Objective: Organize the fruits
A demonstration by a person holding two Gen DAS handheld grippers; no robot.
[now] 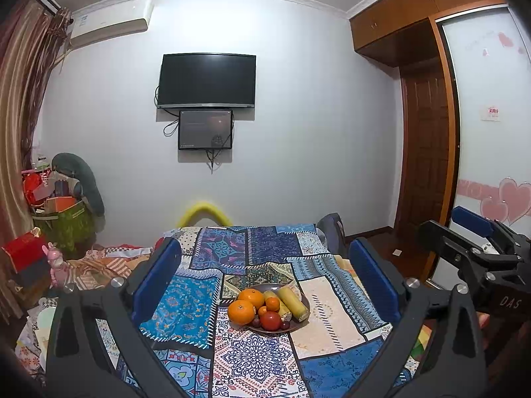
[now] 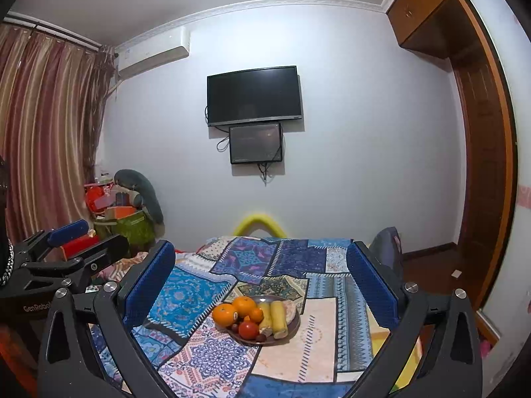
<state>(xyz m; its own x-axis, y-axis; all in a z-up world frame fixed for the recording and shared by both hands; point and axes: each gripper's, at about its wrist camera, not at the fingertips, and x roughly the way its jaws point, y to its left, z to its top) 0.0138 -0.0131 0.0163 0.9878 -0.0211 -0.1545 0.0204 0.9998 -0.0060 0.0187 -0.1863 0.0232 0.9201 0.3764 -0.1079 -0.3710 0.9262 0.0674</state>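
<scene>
Left wrist view: round dark metal plate (image 1: 303, 303) of oranges, tomato and corn cobs rests on patchwork blue tablecloth (image 1: 265, 358), ahead between the spread-apart, empty left gripper (image 1: 265, 278) fingers; right gripper (image 2: 260, 278) likewise gapes wide, well short of it.

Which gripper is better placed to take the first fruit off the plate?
Marginally the left gripper: the plate sits centred between its open fingers. In the right gripper's view it lies slightly left. Both hover, holding nothing.
</scene>
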